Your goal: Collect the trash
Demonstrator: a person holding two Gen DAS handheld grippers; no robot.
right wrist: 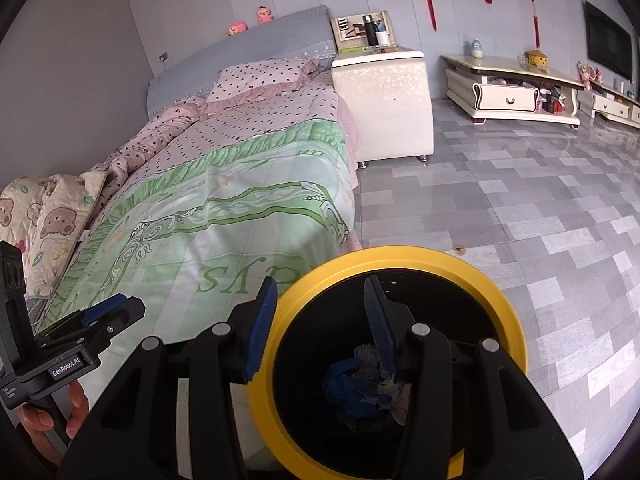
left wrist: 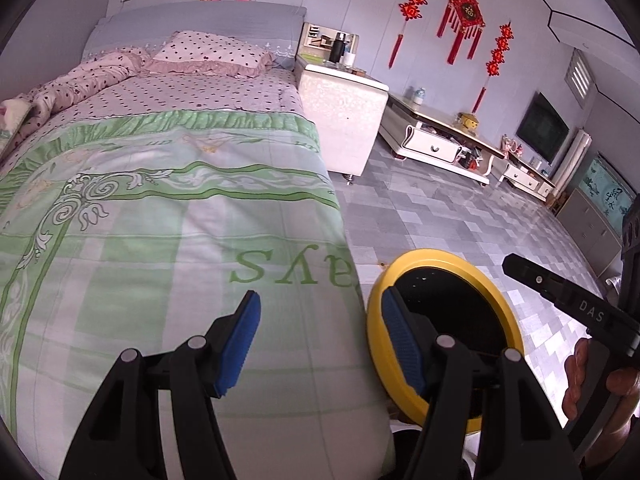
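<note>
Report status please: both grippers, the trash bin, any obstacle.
Left gripper open, empty, over the bed edge. Right gripper open above the yellow-rimmed bin; crumpled trash inside. No obstacle seen.

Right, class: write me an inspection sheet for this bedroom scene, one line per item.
Surface: grey tiled floor; a bed alongside.
Job's things: yellow-rimmed bin beside the bed, with blue and pale trash inside.
Clutter: small speck on floor; bottles on nightstand.
Grippers: left gripper open, empty; right gripper open, empty, over the bin.
Cables: nothing seen.
Surroundings: TV stand, TV, red decorations.
</note>
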